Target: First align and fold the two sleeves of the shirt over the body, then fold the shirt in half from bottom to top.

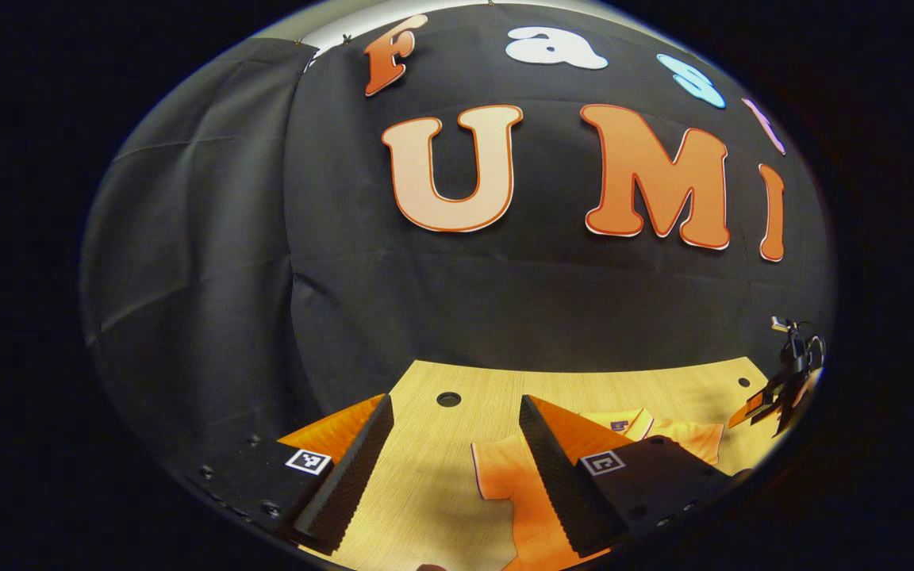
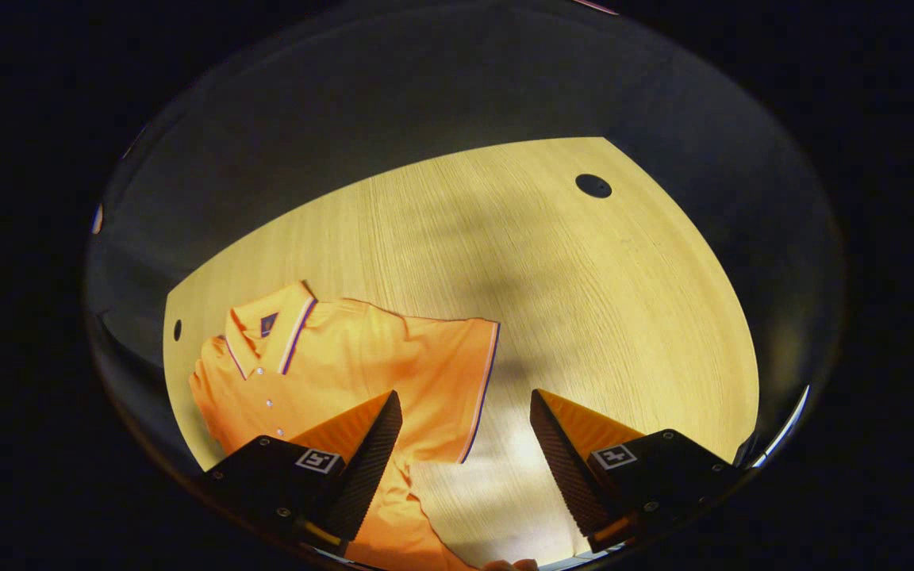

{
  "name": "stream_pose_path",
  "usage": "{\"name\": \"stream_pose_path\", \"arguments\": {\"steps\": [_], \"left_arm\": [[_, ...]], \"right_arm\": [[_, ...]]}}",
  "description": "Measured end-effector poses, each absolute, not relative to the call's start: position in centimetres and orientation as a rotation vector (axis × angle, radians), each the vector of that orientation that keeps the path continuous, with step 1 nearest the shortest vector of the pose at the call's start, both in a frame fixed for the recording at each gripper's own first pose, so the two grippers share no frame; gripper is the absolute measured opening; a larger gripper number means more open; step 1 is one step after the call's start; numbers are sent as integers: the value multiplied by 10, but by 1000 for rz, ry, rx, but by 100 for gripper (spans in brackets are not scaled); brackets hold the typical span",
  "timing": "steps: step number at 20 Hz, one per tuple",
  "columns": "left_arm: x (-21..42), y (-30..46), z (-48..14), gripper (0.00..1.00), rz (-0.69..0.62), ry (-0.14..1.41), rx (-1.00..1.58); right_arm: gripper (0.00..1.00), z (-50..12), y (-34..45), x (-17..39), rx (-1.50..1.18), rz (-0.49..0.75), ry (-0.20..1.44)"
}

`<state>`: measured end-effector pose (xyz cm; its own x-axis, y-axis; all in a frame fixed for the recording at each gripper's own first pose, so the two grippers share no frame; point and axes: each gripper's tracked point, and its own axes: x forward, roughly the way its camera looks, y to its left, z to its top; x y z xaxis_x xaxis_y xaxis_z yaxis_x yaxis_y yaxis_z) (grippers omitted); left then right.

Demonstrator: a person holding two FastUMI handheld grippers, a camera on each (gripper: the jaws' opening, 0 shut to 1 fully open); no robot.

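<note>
Lying flat, orange shirt (image 2: 362, 365) unfolded

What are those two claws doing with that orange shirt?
A person holds a claw in each hand over a wooden table. An orange polo shirt lies flat on it, with one sleeve spread out to the side. The right claw hangs open above that sleeve's edge. The left claw is open too, above the shirt's other sleeve. Neither claw is gripping anything, and the sleeves aren't folded over yet.
</note>
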<state>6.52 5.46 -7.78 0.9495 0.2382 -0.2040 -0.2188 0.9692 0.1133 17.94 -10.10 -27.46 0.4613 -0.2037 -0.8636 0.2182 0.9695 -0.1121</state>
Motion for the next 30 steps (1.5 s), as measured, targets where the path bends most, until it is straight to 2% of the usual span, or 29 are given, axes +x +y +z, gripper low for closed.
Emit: {"name": "stream_pose_path", "arguments": {"steps": [3,9,11,14,15,16,17,18,19,20,24,30], "left_arm": [[66,54,-83,96,233,240,96],[66,54,-89,99,228,268,91],[66,55,-93,96,231,272,77],[65,56,-97,98,231,281,60],[65,55,-98,98,226,283,53],[66,54,-98,98,221,286,47],[64,53,-101,97,217,288,42],[64,53,-100,97,214,289,35],[64,54,-102,98,213,288,26],[63,54,-103,98,212,289,19],[55,66,-102,98,216,281,4],[40,93,-104,98,233,271,-24]], "right_arm": [[99,-301,-110,185,25,-291,1113],[100,-335,-120,184,14,-341,1185],[98,-331,-118,184,16,-349,1186],[93,-337,-121,189,23,-362,1174],[84,-337,-121,191,27,-365,1170],[65,-337,-121,191,30,-365,1169],[61,-337,-120,192,25,-355,1164],[38,-335,-120,195,23,-342,1153],[20,-335,-118,196,14,-325,1146],[9,-334,-115,196,6,-304,1137],[9,-326,-106,199,3,-277,1096],[9,-276,-79,202,-3,-230,999]]}}
